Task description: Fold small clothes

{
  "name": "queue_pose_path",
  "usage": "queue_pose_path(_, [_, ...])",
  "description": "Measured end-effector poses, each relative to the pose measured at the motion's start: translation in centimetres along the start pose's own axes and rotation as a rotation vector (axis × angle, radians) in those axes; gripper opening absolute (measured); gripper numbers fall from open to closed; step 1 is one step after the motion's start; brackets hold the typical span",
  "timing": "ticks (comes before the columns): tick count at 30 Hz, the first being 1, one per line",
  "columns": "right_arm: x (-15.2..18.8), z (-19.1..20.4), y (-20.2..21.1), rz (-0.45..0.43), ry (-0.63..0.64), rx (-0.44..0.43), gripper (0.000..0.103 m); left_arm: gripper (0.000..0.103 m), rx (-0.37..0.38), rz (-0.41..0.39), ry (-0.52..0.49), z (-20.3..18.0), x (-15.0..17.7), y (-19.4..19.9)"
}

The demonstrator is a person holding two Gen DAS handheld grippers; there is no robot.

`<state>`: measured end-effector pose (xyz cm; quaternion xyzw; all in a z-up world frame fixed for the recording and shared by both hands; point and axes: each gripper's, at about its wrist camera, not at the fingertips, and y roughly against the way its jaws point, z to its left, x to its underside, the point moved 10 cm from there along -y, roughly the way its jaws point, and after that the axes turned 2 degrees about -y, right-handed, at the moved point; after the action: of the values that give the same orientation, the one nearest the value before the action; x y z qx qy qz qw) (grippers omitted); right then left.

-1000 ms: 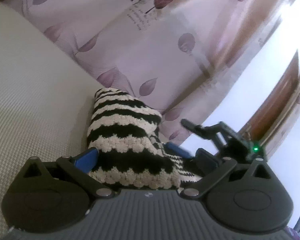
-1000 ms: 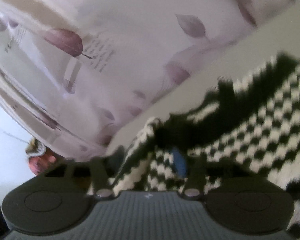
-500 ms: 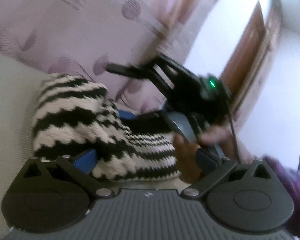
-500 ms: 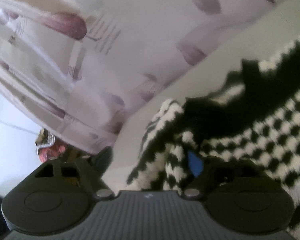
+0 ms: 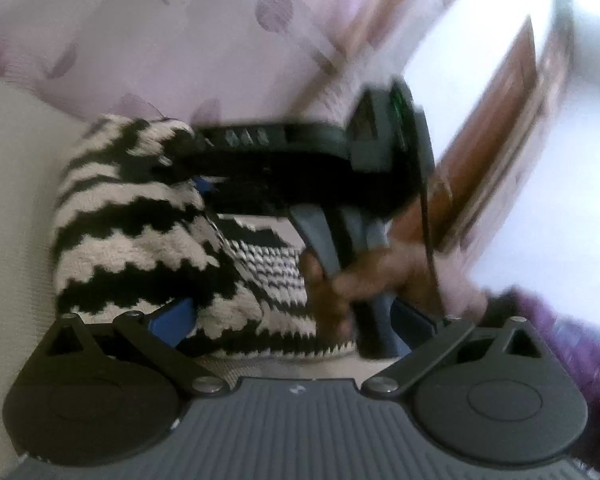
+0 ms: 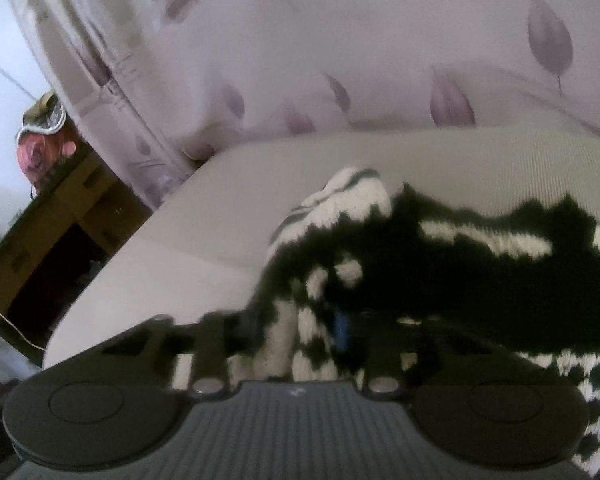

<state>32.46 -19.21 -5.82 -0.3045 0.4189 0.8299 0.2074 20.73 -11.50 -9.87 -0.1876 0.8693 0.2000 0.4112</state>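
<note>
A black-and-white zigzag knitted garment point(image 5: 132, 232) lies bunched on a cream cushion point(image 5: 16, 200). My left gripper point(image 5: 292, 316) stands open and wide, its left blue pad point(image 5: 172, 316) against the knit's near edge. A hand point(image 5: 360, 272) holds my right gripper point(image 5: 188, 164) level across the left wrist view, with its tips in the garment's upper fold. In the right wrist view the right gripper point(image 6: 292, 330) has its jaws closing, with a fold of the garment point(image 6: 460, 280) filling the narrow gap between them.
A pale curtain with purple leaves point(image 6: 340, 60) hangs right behind the cushion point(image 6: 220, 220). A wooden desk point(image 6: 60, 208) stands beyond the cushion's left end. A brown door point(image 5: 500, 140) and a purple sleeve point(image 5: 560, 328) are on the right.
The right gripper swung in from the right, turned level and narrowed its jaws on the garment's upper fold. The left jaws spread wider and let go of the knit.
</note>
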Motion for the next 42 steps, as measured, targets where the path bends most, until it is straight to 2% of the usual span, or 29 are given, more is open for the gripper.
queue_pose_path(4, [-0.3, -0.5, 1.3, -0.091, -0.025, 0.017, 0.022, 0.102, -0.053, -0.136, 0.118, 2.4, -1.5, 3.5])
queue_pose_path(7, [-0.4, -1.4, 2.6, -0.149, -0.085, 0.010, 0.021, 0.102, -0.080, -0.171, 0.199, 4.0, -1.7, 4.4])
queue_pose_path(10, [-0.6, -2.2, 4.4, -0.190, -0.120, -0.004, 0.020, 0.102, -0.098, -0.159, 0.182, 4.0, -1.8, 4.1])
queue_pose_path(14, [-1.6, -4.0, 7.4, -0.229, -0.130, 0.026, 0.019, 0.102, -0.109, -0.137, 0.157, 3.9, -2.1, 4.2])
queue_pose_path(20, [-3.0, -7.7, 12.7, -0.283, -0.132, 0.096, 0.016, 0.102, -0.121, -0.132, 0.206, 5.0, -2.1, 3.8])
queue_pose_path(23, [-2.3, -10.4, 15.0, -0.277, -0.132, 0.159, 0.010, 0.102, -0.126, -0.117, 0.202, 5.0, -2.1, 3.3])
queue_pose_path(26, [-1.4, -13.4, 17.3, -0.297, -0.173, 0.214, 0.010, 0.102, -0.129, -0.103, 0.190, 4.9, -2.0, 2.9])
queue_pose_path(29, [0.5, -15.7, 18.3, -0.276, -0.249, 0.223, 0.012, 0.102, -0.137, -0.099, 0.185, 4.9, -2.0, 2.7])
queue_pose_path(30, [1.1, -15.9, 18.3, -0.282, -0.292, 0.194, 0.013, 0.102, -0.139, -0.097, 0.186, 5.0, -1.9, 2.6])
queue_pose_path(31, [1.5, -15.7, 17.9, -0.280, -0.347, 0.113, 0.015, 0.102, -0.140, -0.093, 0.187, 5.0, -1.9, 2.6])
queue_pose_path(32, [2.1, -15.3, 17.2, -0.271, -0.409, 0.032, 0.027, 0.102, -0.144, -0.092, 0.188, 5.0, -1.8, 2.5])
queue_pose_path(33, [2.4, -14.9, 16.6, -0.269, -0.430, 0.008, 0.037, 0.102, -0.147, -0.091, 0.187, 5.1, -1.8, 2.5])
queue_pose_path(35, [2.8, -13.6, 15.0, -0.254, -0.412, -0.016, 0.080, 0.103, -0.153, -0.086, 0.188, 5.2, -1.7, 2.5])
queue_pose_path(36, [2.9, -13.2, 14.2, -0.245, -0.411, -0.018, 0.086, 0.103, -0.155, -0.080, 0.189, 5.2, -1.6, 2.5])
queue_pose_path(37, [3.0, -12.9, 13.3, -0.240, -0.420, -0.020, 0.088, 0.103, -0.157, -0.077, 0.189, 5.3, -1.6, 2.4])
queue_pose_path(39, [2.7, -11.9, 12.0, -0.249, -0.412, -0.040, 0.088, 0.103, -0.160, -0.074, 0.186, 5.3, -1.5, 2.4])
queue_pose_path(42, [1.4, -10.1, 11.9, -0.313, -0.360, -0.049, 0.087, 0.103, -0.162, -0.068, 0.186, 5.4, -1.5, 2.3])
